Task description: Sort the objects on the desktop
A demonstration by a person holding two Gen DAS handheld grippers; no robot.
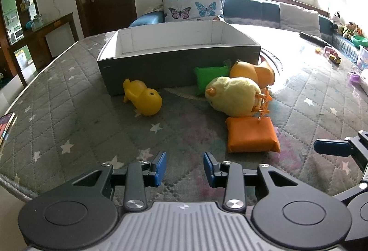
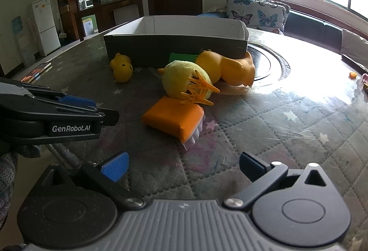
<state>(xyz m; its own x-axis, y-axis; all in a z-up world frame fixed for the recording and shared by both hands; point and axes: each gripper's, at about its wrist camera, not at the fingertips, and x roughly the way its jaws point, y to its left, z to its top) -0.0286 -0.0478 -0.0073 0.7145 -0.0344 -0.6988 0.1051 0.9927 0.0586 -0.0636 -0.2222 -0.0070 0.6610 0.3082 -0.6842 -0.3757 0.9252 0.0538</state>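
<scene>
A grey box [image 1: 174,67] with a white inside [image 2: 174,44] stands on the quilted table. In front of it lie a small yellow rubber duck [image 1: 145,96] [image 2: 122,68], a green packet [image 1: 210,76] [image 2: 181,57], a large orange rubber duck [image 1: 255,71] [image 2: 230,67], a yellow plush chick [image 1: 232,96] [image 2: 184,79] with orange plastic feet, and an orange packet [image 1: 251,134] [image 2: 172,118]. My left gripper [image 1: 185,169] is open and empty, near the table's front. My right gripper [image 2: 182,167] is open and empty, just short of the orange packet.
A book [image 2: 34,72] lies at the table's left edge, also in the left wrist view [image 1: 5,126]. Small toys [image 1: 333,56] and a dark remote [image 1: 314,39] lie at the far right. A sofa with butterfly cushions [image 1: 193,7] stands behind the table.
</scene>
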